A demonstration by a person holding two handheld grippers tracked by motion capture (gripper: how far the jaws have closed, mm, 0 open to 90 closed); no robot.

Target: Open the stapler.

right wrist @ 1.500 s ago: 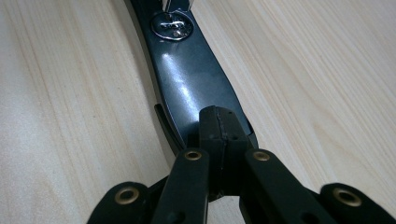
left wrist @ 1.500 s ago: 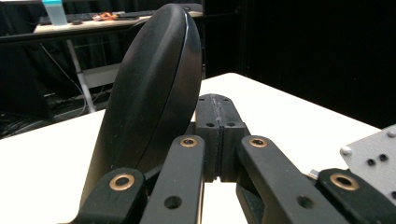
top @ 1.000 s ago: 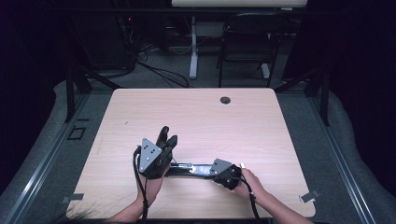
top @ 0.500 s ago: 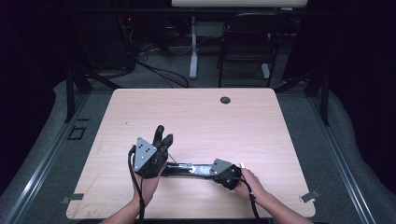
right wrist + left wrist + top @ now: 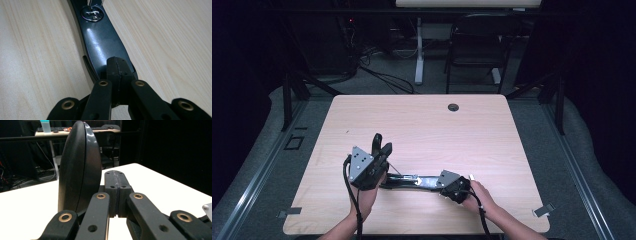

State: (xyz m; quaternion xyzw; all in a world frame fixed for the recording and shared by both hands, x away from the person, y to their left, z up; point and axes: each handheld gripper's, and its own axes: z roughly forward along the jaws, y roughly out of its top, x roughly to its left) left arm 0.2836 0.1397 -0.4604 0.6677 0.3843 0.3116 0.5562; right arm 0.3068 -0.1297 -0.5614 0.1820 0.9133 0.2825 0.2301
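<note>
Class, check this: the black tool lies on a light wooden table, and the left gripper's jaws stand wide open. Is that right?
Not quite. The left gripper's jaws are shut, pressed together, as the left gripper view shows. The black tool does lie on the light wooden table.

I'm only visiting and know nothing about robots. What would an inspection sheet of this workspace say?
Surface: pale wooden table, bare, with a round dark hole near the far edge.
Job's things: long dark metal tool with a shiny rivet, lying flat; black oval piece upright beside the left jaws.
Clutter: nothing seen.
Grippers: left gripper shut, nothing between the jaws; right gripper shut, tips at the tool.
Cables: black cable from the left gripper; floor cables.
Surroundings: dark room, black chair.
</note>
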